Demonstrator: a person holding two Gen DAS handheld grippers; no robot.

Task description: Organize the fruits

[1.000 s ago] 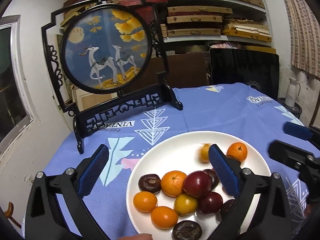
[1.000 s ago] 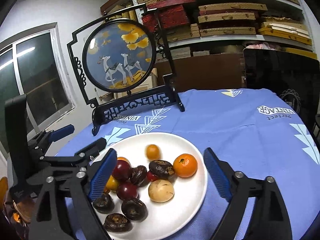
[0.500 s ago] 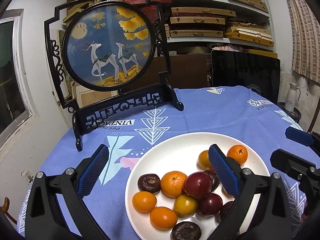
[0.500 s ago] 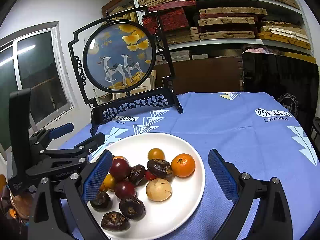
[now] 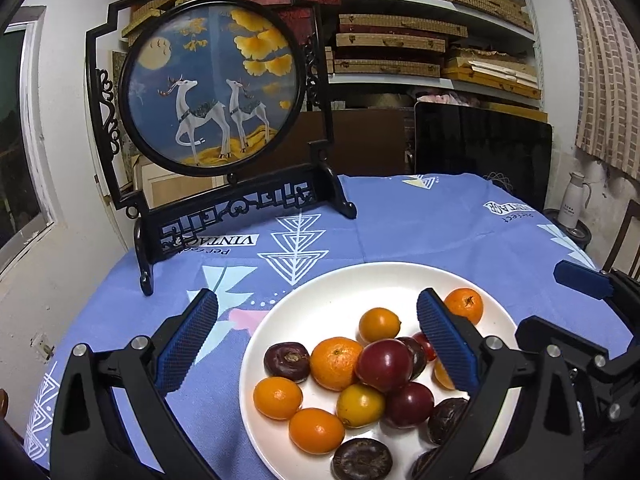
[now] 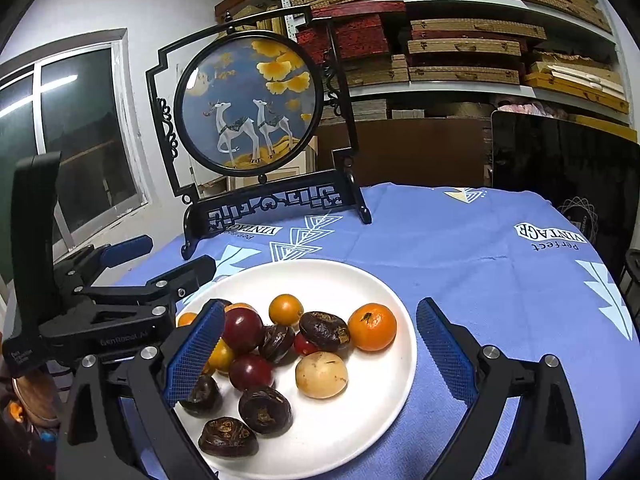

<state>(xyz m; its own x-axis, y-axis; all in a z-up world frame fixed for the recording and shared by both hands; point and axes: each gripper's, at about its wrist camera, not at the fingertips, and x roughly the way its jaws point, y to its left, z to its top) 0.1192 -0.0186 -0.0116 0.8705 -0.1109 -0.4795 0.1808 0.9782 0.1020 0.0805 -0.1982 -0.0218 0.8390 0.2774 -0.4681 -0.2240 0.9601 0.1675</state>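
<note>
A white plate (image 5: 340, 292) on the blue tablecloth holds mixed fruit: several oranges such as one in the middle (image 5: 335, 362), dark red plums (image 5: 384, 365), small yellow-orange fruits and dark brown chestnut-like ones (image 5: 286, 360). In the right wrist view the plate (image 6: 396, 356) also shows a pale tan fruit (image 6: 321, 374) and an orange (image 6: 372, 332). My left gripper (image 5: 316, 344) is open and empty above the plate's near left part. My right gripper (image 6: 320, 354) is open and empty, straddling the plate's near side.
A black framed round deer screen (image 5: 214, 92) stands at the table's back left, also in the right wrist view (image 6: 250, 104). A dark chair back (image 5: 480, 152) stands behind the table. The blue cloth (image 6: 500, 280) spreads right of the plate.
Both grippers have drawn back and risen slightly, so the plate sits a little farther ahead. Both stay open. The fruit has not moved.
</note>
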